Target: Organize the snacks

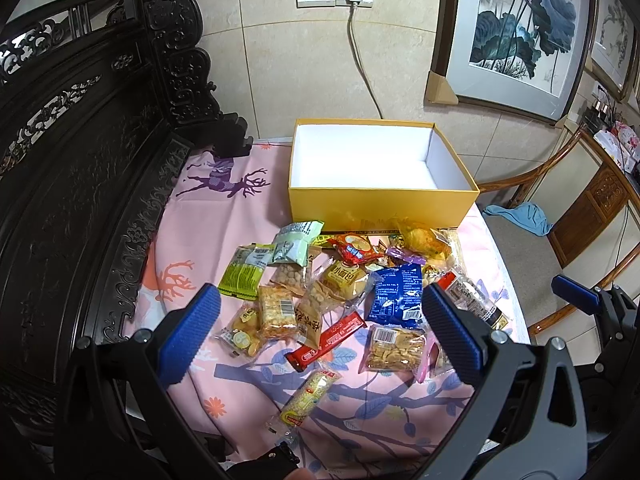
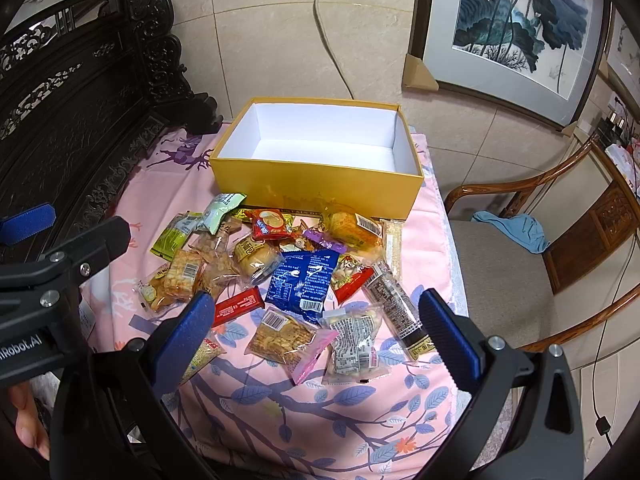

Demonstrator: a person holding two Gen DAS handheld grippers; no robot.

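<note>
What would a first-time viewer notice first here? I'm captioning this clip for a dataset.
The open yellow box, white inside with nothing visible in it, stands at the far end of the pink patterned cloth. A jumbled pile of snack packets lies just in front of it, the blue packet standing out. Both hand-held grippers, left and right, hover open above.

Domestic room: carved dark-wood furniture [image 1: 80,152] at left, framed lotus painting [image 1: 520,28] upper right, wooden armchair [image 2: 560,240] at right.

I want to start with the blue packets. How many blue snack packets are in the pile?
1. The blue packet lies mid-pile, between the bun packet on its left and a red-and-yellow packet on its right. Another could be hidden beneath the overlapping snacks.
</note>
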